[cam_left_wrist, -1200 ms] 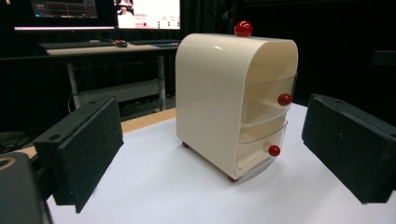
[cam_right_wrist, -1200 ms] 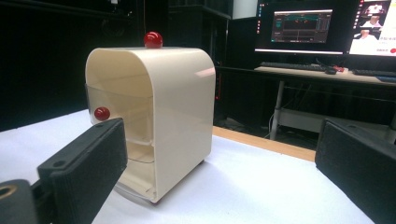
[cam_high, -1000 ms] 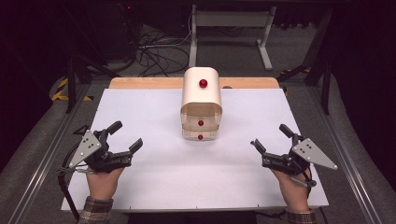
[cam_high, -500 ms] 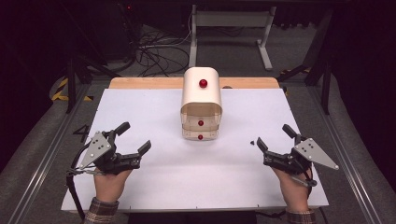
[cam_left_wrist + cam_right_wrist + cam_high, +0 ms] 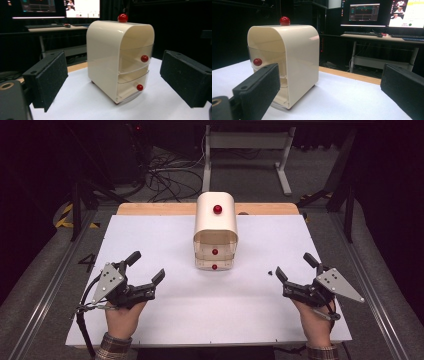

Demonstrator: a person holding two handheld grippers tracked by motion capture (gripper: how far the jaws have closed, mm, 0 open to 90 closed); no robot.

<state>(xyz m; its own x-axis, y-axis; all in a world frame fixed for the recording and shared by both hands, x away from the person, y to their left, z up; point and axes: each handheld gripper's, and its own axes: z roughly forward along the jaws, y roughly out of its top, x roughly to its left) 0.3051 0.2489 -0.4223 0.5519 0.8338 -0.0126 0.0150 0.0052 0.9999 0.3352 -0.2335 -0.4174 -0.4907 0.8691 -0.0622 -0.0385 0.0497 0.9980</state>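
Nothing is handled yet: the cream plastic drawer cabinet with red knobs (image 5: 215, 232) stands closed ahead, between the wide-open, empty left gripper (image 5: 148, 269) and right gripper (image 5: 295, 266).

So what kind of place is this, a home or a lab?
Most likely a lab or test workspace: computer monitors on a desk behind, loose cables on the floor, and a white-topped table with hazard tape beside it.

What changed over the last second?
The left gripper has shifted a little rightward and inward toward the drawer box, jaws open and empty. The right gripper, also open, and the box stayed put; nothing was grasped or released.
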